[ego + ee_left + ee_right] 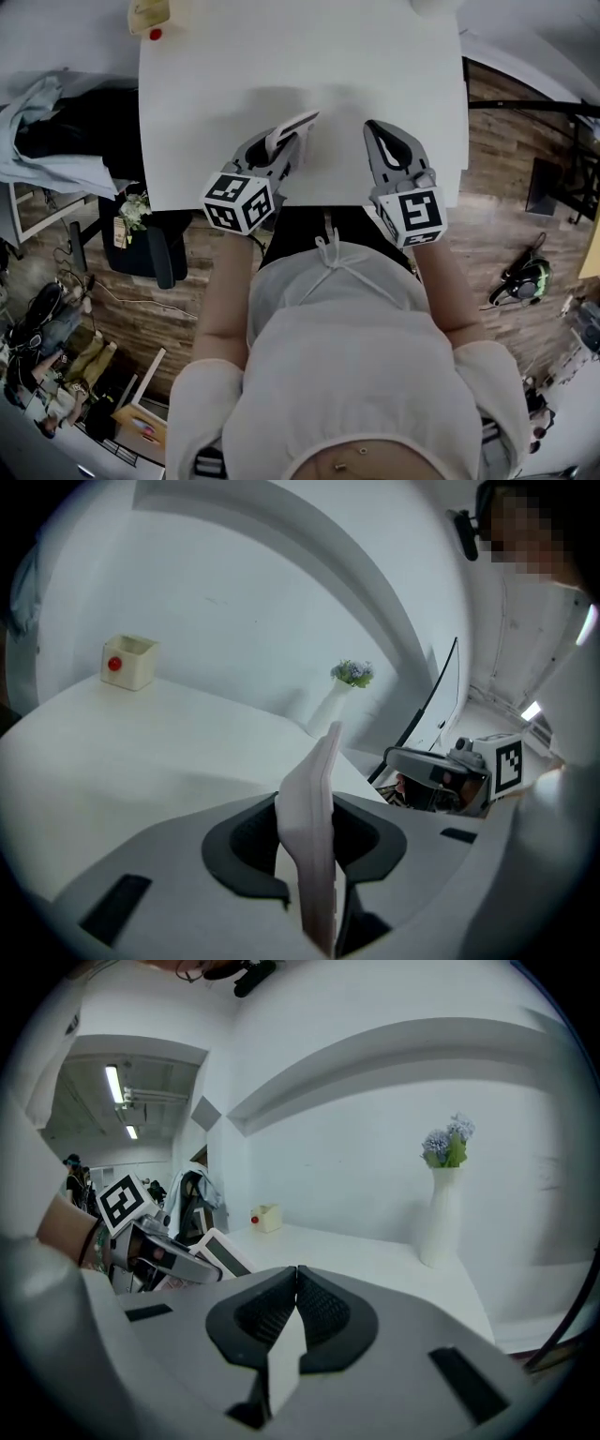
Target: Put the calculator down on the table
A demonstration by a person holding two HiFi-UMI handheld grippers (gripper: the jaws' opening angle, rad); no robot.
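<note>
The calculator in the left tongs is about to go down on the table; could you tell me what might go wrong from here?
1. The left tongs pinch the calculator by one end, with it standing on its edge; released like this, it may topple and land hard.
2. It hangs not far from the near edge of the table, so a tumble might carry it off towards the person.

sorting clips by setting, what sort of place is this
Probably an office or lab workroom rather than a home: a plain white table, ceiling strip lights in the room behind, and a wood-look floor with clutter piled at one side.
</note>
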